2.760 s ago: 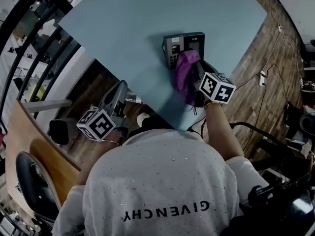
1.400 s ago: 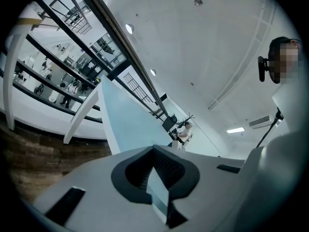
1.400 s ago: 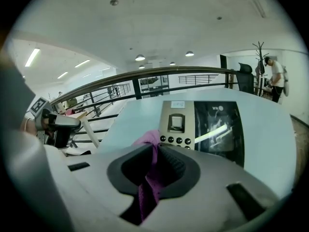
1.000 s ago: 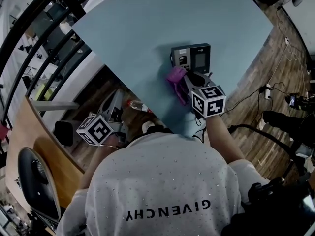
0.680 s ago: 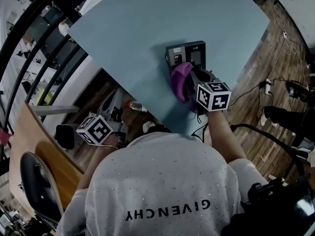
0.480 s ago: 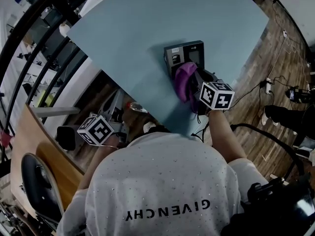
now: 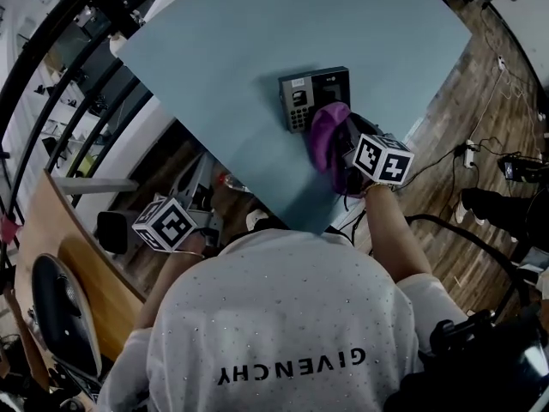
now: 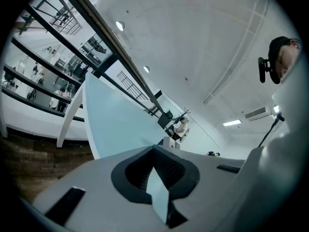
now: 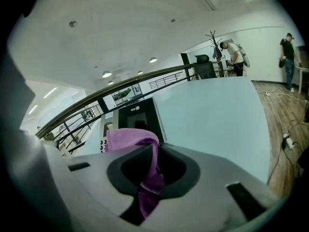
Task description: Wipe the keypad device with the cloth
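Pale blue desk (image 7: 214,50) above wood flooring. Keypad device (image 7: 314,97): lies flat near the desk's middle. Purple cloth (image 7: 328,131): clamped between the jaws of the right gripper (image 7: 343,140), draped over the device's near right corner. Left gripper (image 8: 157,192): jaws together, nothing between them, held off the desk's edge, over the floor.

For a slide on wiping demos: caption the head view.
Right tongs hold a purple cloth at the keypad device on the blue table; left tongs hang beside it.
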`<state>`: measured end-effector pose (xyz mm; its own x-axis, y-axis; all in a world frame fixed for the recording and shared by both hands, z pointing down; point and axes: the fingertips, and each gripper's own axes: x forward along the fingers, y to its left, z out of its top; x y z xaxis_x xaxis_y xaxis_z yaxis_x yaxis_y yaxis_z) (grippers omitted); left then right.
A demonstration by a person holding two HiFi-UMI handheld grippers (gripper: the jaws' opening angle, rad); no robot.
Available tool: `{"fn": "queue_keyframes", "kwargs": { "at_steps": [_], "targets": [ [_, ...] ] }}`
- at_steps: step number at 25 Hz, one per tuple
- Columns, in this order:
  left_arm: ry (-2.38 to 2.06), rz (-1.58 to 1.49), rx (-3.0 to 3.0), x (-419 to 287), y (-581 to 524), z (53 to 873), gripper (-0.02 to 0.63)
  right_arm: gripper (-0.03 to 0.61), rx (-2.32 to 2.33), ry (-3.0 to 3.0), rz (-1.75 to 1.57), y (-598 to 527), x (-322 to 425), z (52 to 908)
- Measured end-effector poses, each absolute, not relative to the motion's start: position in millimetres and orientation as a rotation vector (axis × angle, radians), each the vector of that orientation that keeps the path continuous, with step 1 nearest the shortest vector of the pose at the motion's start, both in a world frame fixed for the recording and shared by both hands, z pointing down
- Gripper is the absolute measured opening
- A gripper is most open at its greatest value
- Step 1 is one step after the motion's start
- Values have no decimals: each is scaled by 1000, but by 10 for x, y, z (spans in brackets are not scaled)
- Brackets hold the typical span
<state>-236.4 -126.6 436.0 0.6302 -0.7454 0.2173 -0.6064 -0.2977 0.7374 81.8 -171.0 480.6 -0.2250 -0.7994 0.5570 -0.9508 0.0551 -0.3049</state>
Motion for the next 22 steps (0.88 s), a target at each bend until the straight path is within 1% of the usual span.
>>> {"fn": "queue_keyframes", "kwargs": {
  "at_steps": [8,14,19,22],
  "targets": [
    [-1193,-260,1955,-2184,-960,4195,1,40,1660,-2170,964,-1720,971,4791],
    [-1329,-251,1843,-1924,-660,4245,2,43,1519,-2240,973,-1833,1108,4823],
    [-1445,-313,1790,-1739,-376,4117,2,43,1460,-2319,1126,-1899,1183,4824],
    [-1508,-364,1773,-1671,-226,3998,2,41,1442,-2312,1153,-1931,1276,4823]
  ]
}}
